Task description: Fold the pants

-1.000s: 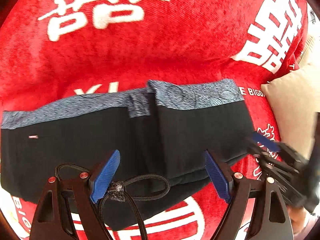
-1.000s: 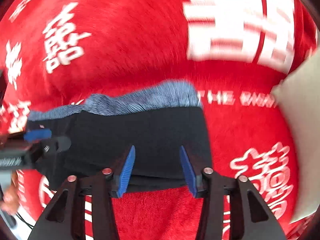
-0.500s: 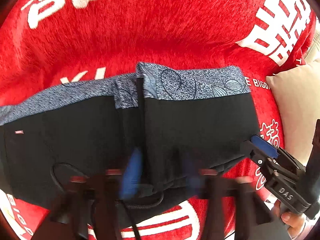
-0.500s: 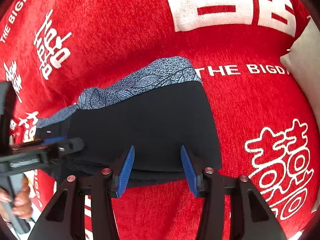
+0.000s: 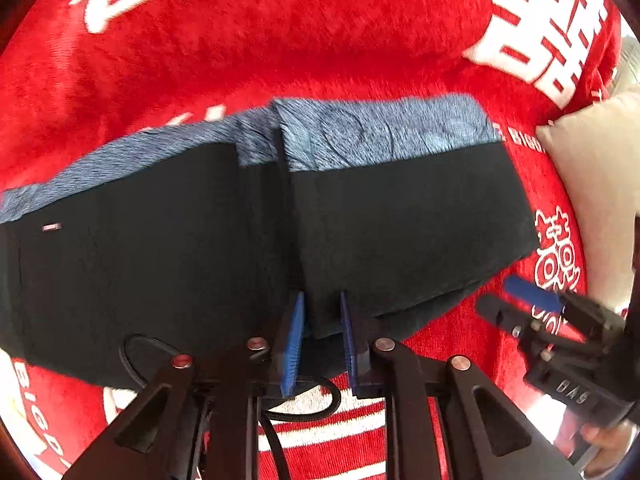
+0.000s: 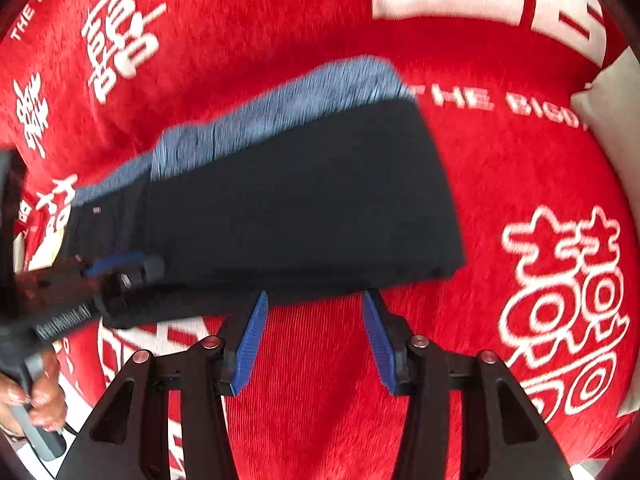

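Observation:
Black pants (image 5: 400, 220) with a blue patterned waistband lie folded on the red blanket, the right part doubled over the left. My left gripper (image 5: 322, 320) is shut on the near edge of that doubled layer, blue pads pinching the black cloth. In the left wrist view my right gripper (image 5: 516, 300) hovers at the pants' lower right corner. In its own view the right gripper (image 6: 314, 308) stands open just short of the pants (image 6: 300, 208), with only red blanket between its pads. The left gripper (image 6: 120, 268) shows there at the left edge.
A red plush blanket (image 5: 320, 40) with white characters covers the whole surface. A beige pillow (image 5: 592, 184) lies at the right edge, also the pillow (image 6: 608, 100). A black cord (image 5: 312, 408) loops under the left gripper. A hand (image 6: 40, 392) holds the left gripper's handle.
The left jaws went from wide open to closed on the pants' near edge. Both grippers shifted; the pants' near edge now lies just beyond the right fingertips.

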The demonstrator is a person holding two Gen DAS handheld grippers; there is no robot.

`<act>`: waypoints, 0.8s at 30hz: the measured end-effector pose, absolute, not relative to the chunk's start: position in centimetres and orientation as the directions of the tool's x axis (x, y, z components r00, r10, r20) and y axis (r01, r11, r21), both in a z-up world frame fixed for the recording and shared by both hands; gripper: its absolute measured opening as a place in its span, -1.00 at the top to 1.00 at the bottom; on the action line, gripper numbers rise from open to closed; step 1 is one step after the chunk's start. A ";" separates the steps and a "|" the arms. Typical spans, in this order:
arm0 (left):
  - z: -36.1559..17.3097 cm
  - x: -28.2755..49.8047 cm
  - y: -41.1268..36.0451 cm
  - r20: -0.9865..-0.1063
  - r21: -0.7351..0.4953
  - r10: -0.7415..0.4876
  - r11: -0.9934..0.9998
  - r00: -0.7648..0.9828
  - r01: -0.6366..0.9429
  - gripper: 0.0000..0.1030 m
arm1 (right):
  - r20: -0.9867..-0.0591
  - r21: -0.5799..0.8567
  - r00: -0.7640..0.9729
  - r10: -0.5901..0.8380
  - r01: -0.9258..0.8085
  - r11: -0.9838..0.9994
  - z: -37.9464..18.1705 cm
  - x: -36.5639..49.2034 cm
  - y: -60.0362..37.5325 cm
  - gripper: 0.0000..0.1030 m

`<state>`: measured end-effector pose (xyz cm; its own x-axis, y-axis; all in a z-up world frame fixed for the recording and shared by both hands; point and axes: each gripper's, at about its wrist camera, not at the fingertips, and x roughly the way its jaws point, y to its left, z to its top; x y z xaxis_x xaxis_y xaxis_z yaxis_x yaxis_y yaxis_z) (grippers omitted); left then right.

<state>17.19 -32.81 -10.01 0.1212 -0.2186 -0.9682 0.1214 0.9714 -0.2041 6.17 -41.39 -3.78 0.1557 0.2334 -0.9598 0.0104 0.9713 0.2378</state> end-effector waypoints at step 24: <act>-13.1 22.1 -34.0 -0.989 -0.054 -0.053 0.999 0.137 -0.003 -0.68 | -0.954 0.233 0.197 0.226 0.012 0.972 -5.6 19.7 -41.3 0.40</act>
<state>22.11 -34.04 -13.08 0.1371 -0.0527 -0.9892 -0.0028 0.9986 -0.0536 19.74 -41.26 -5.64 0.1966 0.2265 -0.9540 0.0123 0.9723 0.2334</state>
